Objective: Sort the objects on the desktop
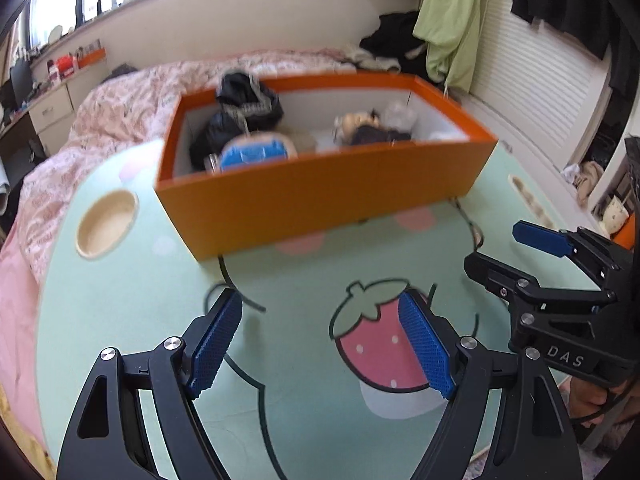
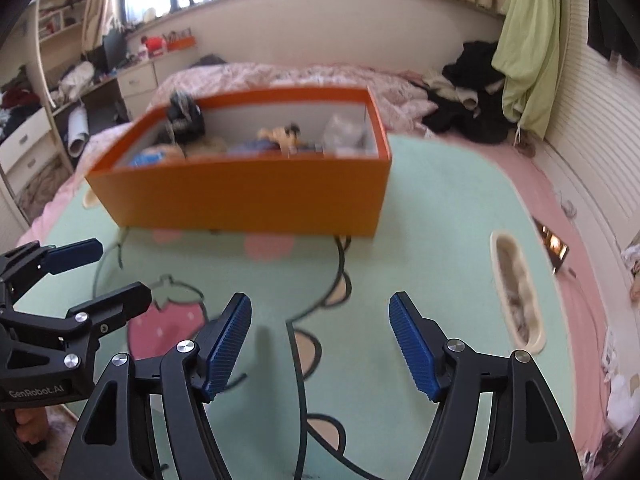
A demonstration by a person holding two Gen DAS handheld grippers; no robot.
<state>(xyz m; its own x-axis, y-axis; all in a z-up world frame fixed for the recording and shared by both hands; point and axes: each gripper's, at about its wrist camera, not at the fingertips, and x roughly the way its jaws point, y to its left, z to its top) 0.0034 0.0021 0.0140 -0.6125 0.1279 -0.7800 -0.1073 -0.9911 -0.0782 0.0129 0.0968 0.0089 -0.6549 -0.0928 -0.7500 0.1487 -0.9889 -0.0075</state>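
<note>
An orange box point(image 1: 320, 196) point(image 2: 248, 200) stands on the mint-green tabletop point(image 1: 168, 320) point(image 2: 432, 216) with a strawberry print. Inside it lie a black pouch point(image 1: 244, 108) point(image 2: 186, 114), a blue packet point(image 1: 256, 154), a small figure point(image 1: 360, 122) point(image 2: 282, 134) and a clear bag point(image 2: 344, 132). My left gripper point(image 1: 320, 344) hovers over the tabletop in front of the box, open, nothing between its blue pads. My right gripper point(image 2: 320, 344) hovers beside it, also open and empty. Each gripper shows in the other's view, the right gripper point(image 1: 516, 256) and the left gripper point(image 2: 116, 272).
A round recess point(image 1: 106, 224) and an oblong slot point(image 2: 518, 292) are sunk into the tabletop. A phone point(image 2: 554, 246) lies right of the table. Behind the box is a bed with a pink quilt point(image 1: 132, 104), dark clothes point(image 2: 472, 92) and a hanging green cloth point(image 2: 528, 40).
</note>
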